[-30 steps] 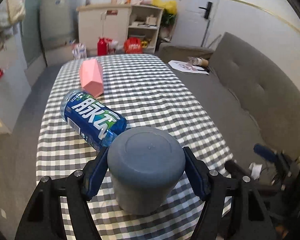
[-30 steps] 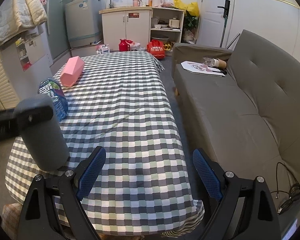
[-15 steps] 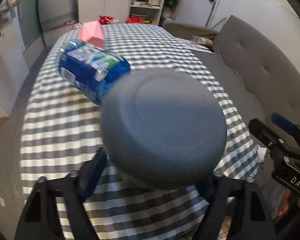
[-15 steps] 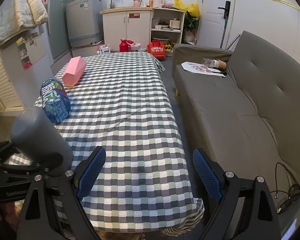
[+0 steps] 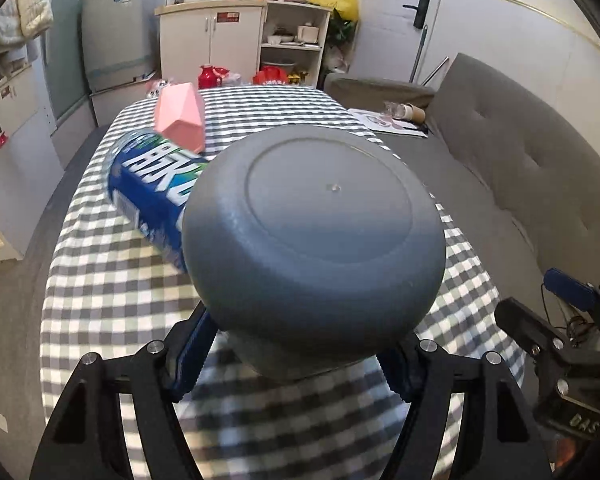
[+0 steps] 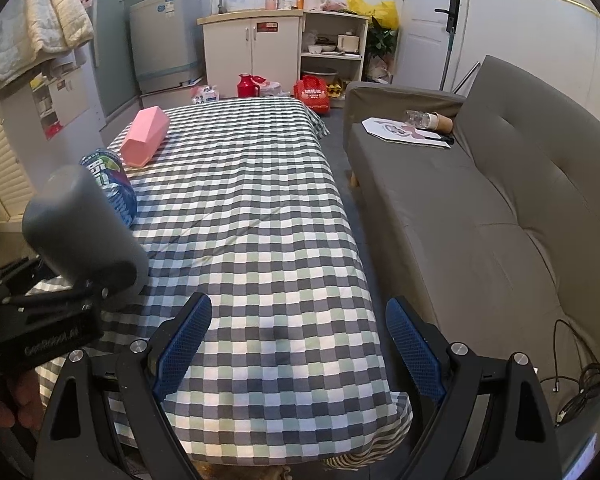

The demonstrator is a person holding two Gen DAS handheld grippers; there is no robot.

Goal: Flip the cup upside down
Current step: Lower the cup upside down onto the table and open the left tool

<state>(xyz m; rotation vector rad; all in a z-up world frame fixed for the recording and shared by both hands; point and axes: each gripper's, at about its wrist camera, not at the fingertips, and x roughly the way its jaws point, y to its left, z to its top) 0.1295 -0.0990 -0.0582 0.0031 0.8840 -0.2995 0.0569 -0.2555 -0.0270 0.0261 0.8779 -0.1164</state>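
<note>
The left gripper (image 5: 300, 360) clamped the grey cup (image 5: 314, 236) near its rim, lifted off the checked tablecloth (image 6: 252, 200) at the table's near left corner, base tilted up and away. The flip looked roughly half done; turning it fully and setting it down remained. The right gripper (image 6: 298, 340) hung empty, jaws spread. Counted: 1 cup, 1 blue bottle (image 5: 152, 184) lying flat, 1 pink box (image 6: 145, 136), 2 grippers.

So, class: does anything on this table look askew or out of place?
The blue bottle lies on its side on the table beside the pink box. The grey cup, clamped in the left gripper, is tilted off the cloth.
</note>
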